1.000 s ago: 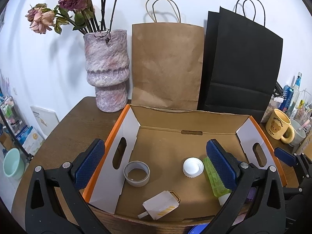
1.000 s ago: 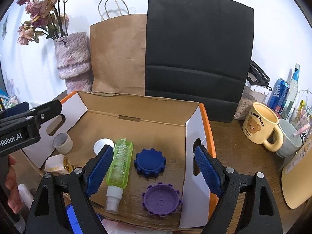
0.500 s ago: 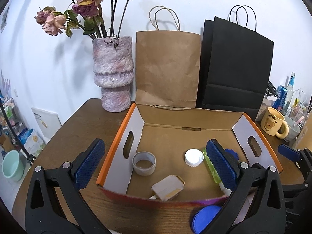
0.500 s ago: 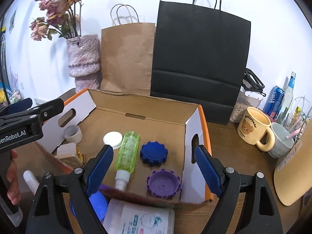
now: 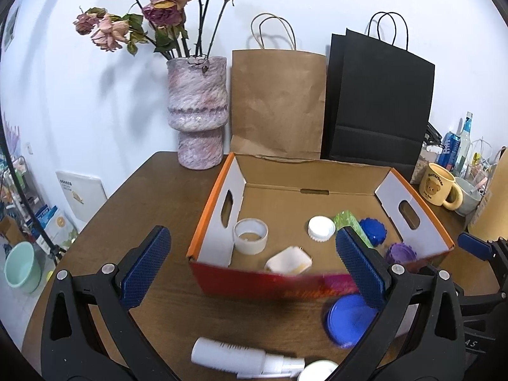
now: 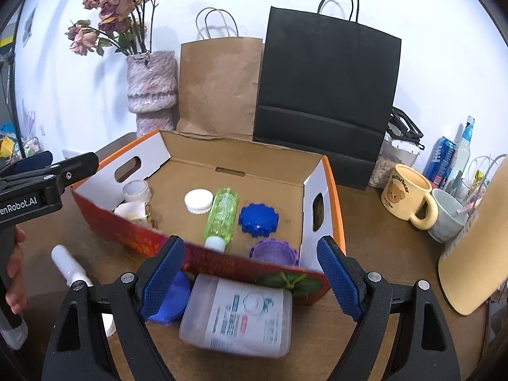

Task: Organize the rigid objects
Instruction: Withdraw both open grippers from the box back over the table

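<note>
Both the left gripper [image 5: 252, 270] and the right gripper [image 6: 250, 281] are held with jaws spread, gripping nothing. Nearest on the tabletop [image 5: 152, 197] lie a white spray bottle [image 5: 235, 357], a blue lid [image 5: 347, 322] and a labelled jar [image 6: 236, 316]. Beyond, the cardboard box [image 6: 254, 162] holds a green bottle [image 6: 222, 211] and a white cap [image 6: 198, 200].

bright, even light | fisheye-warped edges | near foreground motion-blurred | soft wall shadows

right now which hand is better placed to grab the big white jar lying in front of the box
Right. The right tool is open with the jar lying directly between its fingers, in front of the box. The left tool is open further left, nearer the white spray bottle.
</note>
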A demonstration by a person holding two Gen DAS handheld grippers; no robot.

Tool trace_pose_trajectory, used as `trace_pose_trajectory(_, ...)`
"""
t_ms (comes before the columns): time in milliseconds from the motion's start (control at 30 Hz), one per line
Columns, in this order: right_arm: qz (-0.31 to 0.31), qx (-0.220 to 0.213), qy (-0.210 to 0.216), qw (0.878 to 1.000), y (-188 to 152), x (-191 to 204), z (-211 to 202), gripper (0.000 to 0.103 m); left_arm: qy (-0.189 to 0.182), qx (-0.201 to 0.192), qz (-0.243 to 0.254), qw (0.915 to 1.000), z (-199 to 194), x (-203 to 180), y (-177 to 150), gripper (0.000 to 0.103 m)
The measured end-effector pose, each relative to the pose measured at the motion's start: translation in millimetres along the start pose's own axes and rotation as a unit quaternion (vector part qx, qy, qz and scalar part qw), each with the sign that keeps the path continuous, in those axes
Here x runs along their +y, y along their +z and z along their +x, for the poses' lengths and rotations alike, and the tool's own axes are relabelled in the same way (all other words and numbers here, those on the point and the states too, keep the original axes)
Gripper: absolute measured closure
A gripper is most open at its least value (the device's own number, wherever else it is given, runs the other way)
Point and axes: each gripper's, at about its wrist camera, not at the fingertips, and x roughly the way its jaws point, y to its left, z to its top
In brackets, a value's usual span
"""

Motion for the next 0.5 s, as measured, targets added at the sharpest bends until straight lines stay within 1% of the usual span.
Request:
trace_pose_trajectory(200, 0.002, 0.002, 0.001, 1.0, -18.7, 5.3, -14.2, 0.013, -0.005, 0.0, 0.0, 1.0, -18.0, 8.0, -15.0, 0.0)
trace_pose_trajectory(300, 0.006, 0.001, 0.001, 1.0, -27.5, 6.2, -22.3, 0.013, 0.0, -0.001, 0.003, 1.0, -26.6, 10.4, -22.4, 0.0)
trace_pose_trajectory(500, 0.011, -0.001, 0.004, 1.0, -43.6, 6.7, -41.6, 0.013, 0.004, -0.011, 0.027, 0.9996, -47.2, 9.8, -37.9, 0.0)
